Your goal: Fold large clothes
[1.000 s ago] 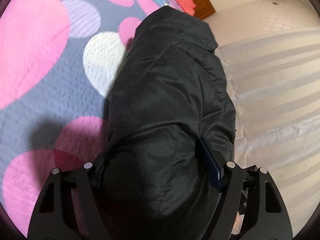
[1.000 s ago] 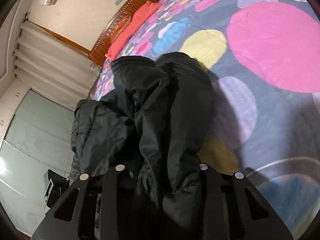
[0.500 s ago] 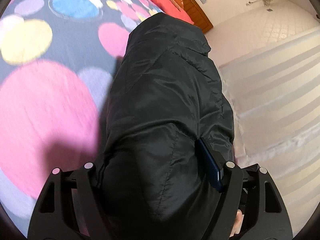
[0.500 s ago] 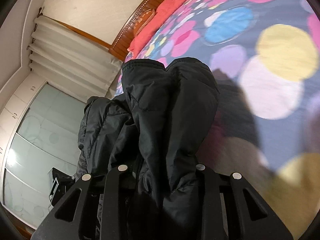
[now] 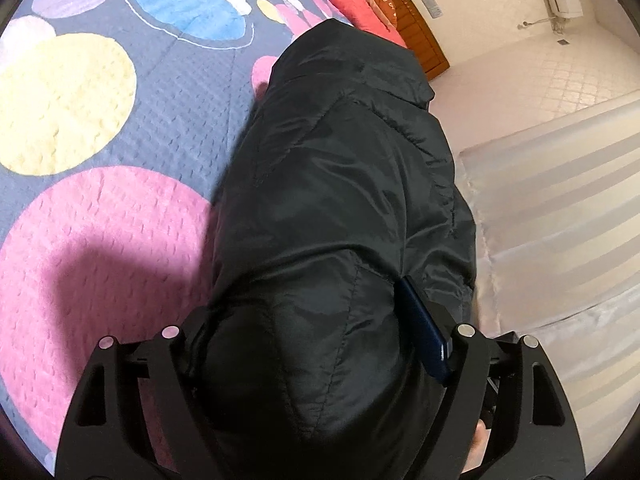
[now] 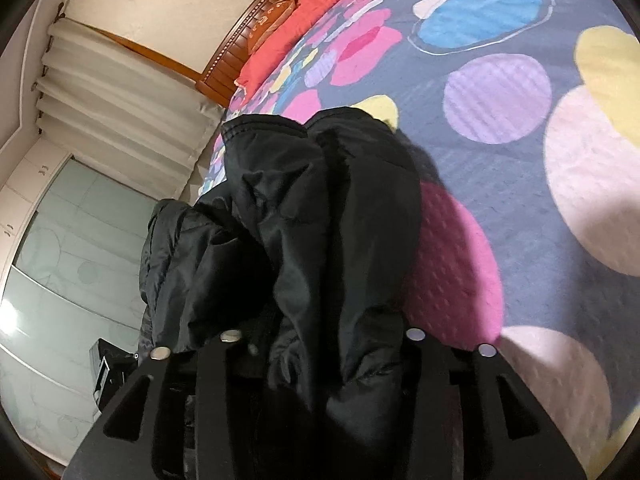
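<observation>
While both tools' jaws were opening around the black jacket (image 5: 340, 208), left tool (image 5: 316, 344) and right tool (image 6: 320, 344), laying the fold on the bed (image 5: 120, 128) seemed underway; next, withdraw cleanly.

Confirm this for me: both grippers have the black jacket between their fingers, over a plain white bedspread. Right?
Not quite. The bedspread is grey-blue with big coloured circles, as the left wrist view shows. The black jacket does sit between the fingers of the left gripper and right gripper.

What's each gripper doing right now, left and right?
Left gripper: opening, black jacket bunched between its jaws.
Right gripper: opening, jacket fabric between its jaws.
</observation>
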`<state>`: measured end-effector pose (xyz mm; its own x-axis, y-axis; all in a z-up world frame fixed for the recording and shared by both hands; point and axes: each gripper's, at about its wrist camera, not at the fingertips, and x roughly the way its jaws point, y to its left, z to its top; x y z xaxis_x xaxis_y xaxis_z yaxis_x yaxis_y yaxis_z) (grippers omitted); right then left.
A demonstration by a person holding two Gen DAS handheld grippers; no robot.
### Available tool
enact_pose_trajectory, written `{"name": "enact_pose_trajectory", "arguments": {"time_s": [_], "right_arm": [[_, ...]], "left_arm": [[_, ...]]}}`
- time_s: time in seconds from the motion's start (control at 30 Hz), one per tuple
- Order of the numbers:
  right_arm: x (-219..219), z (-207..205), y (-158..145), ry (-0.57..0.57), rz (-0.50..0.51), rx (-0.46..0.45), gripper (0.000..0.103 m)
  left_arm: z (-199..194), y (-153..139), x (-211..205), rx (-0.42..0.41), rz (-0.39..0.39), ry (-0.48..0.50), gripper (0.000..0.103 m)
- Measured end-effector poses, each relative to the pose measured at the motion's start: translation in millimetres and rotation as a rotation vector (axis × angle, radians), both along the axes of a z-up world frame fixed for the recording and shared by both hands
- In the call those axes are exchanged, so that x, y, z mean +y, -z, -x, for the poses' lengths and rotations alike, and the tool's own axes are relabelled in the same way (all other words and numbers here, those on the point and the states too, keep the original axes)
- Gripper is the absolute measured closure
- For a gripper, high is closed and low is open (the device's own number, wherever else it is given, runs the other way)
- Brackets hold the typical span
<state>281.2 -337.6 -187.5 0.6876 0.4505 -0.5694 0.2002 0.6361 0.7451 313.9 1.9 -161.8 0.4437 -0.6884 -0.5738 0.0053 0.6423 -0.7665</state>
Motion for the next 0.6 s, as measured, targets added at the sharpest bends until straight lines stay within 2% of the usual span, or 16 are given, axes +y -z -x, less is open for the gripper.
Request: {"name": "enact_pose_trajectory", "arguments": {"time_s": [0.07,0.17,0.3,0.37,0.47,0.53,0.57,0.6], "right_arm": [[-1,0,-3,0.006,-0.007,0.002,0.048],[-4,16,-7,0.003,-0.018,-0.006,0.038],[-2,44,-3,-0.028,-0.049,0.001,0.032],[1,53,4,-0.059,-0.076,0.012,0.030],[16,61,2,-0.083,-0.024,-0.002,0.026],[28,58,-2,-0.105,0.037,0.012,0.030],[32,63,-4,-0.111,0.069,0.017,0.039],[35,67,-7,-0.108,0.088,0.018,0.052]], "left_arm": [[7,8,21,-0.004,0.025,-0.011,0.021],[25,19,51,-0.023,0.062,-0.027,0.016],[53,29,67,-0.027,0.097,-0.039,0.012],[65,30,65,-0.055,0.081,-0.022,0.012],[69,30,56,-0.071,0.062,-0.015,0.009],[68,31,46,-0.051,0.096,0.016,0.009],[69,27,41,-0.058,0.068,0.012,0.010],[73,20,36,-0.076,0.016,0.004,0.014]]}}
